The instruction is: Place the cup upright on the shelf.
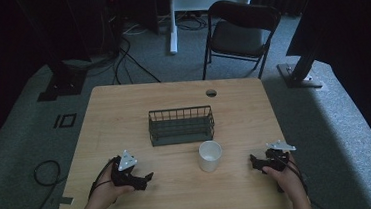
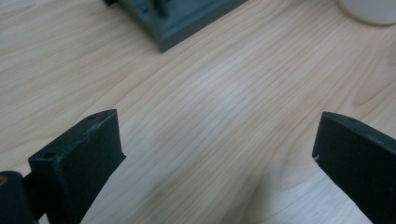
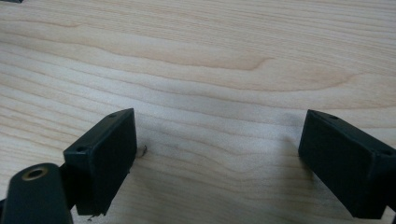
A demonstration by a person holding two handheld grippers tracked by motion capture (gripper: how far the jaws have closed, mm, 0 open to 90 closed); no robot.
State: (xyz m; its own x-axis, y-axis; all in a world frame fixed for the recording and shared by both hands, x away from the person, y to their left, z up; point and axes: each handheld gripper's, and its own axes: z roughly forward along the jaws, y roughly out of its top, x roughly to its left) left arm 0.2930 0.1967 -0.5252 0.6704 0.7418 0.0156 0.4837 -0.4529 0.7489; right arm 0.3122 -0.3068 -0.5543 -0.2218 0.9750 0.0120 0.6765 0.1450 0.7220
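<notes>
1. Cup [image 1: 210,155], white and upright, stands on the table [image 1: 124,114] just before the dark wire basket [image 1: 181,126]
2. Left gripper [image 1: 147,179]: jaws wide apart, empty
3. Right gripper [image 1: 254,160]: jaws wide apart, empty

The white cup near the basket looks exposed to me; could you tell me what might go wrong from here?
1. The white cup stands upright and free on the table, between the right gripper and the left gripper; a sideways sweep by either could tip it.
2. It stands close to the wire basket, so a wide-open approach may catch the basket's wires.
3. Cables trail from both grippers and might drag across the table.
</notes>
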